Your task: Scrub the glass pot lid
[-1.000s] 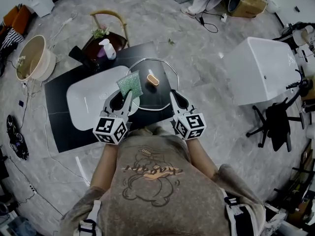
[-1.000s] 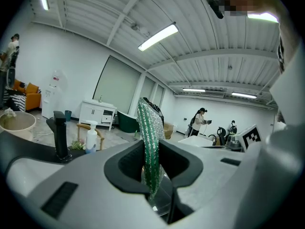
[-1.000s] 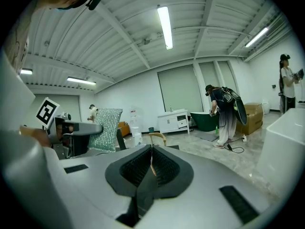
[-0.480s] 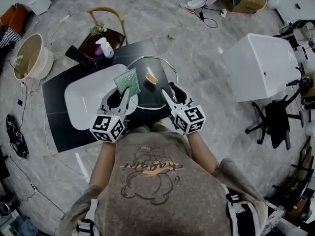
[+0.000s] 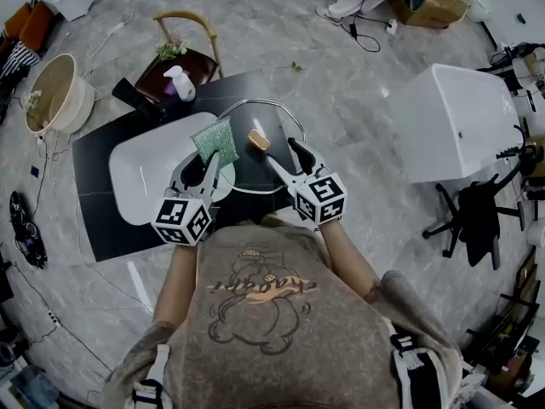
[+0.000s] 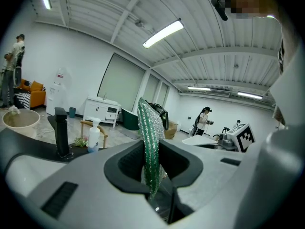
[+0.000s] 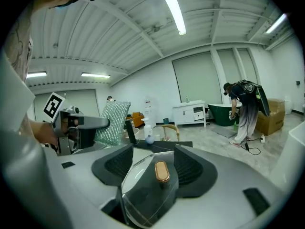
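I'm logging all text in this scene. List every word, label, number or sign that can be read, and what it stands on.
Nothing reads clearly.
Cursive print on the brown shirt: too blurred to read.
White spray bottle: any label too small.
Marker cubes, left and right: black-and-white square patterns, no letters.

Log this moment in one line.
left gripper: shut on green sponge | right gripper: open, jaws just opening, lid knob between them | glass lid: on black counter

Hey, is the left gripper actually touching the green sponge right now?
Touching. In the left gripper view, the left gripper has its jaws shut on the green sponge, which stands upright, pinched between them.
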### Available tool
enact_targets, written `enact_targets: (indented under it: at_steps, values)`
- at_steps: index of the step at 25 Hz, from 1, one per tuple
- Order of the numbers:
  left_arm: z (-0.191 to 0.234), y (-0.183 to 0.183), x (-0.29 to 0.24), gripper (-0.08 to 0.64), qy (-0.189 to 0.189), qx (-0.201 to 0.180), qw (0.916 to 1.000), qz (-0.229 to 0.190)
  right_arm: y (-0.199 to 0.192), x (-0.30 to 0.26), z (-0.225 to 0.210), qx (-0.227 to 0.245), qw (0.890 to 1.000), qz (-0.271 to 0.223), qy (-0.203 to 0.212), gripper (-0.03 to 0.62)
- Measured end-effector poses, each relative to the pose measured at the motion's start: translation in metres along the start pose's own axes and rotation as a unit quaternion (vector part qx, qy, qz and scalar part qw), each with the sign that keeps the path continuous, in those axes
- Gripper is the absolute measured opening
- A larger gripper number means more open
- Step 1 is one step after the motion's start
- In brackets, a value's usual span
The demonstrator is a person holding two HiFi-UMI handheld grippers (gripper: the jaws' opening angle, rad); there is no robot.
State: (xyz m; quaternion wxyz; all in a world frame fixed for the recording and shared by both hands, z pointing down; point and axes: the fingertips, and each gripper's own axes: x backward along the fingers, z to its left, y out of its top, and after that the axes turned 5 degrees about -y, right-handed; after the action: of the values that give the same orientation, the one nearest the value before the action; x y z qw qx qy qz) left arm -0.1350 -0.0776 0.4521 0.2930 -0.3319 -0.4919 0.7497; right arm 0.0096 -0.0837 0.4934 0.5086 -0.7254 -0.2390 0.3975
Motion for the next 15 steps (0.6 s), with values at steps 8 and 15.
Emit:
enact_targets:
  at_steps: [8, 15]
  values:
    - [0.005, 0.002, -0.006, 0.089, 0.017, -0.001, 0.9999, -0.005, -0.022, -0.031, -0.007, 0.019, 0.999, 0.042, 0.027, 0.265]
    - [0.012, 0.0, -0.006, 0.089, 0.03, 0.005, 0.9995, -0.002, -0.055, -0.075, -0.01, 0.051, 0.991, 0.108, 0.053, 0.264]
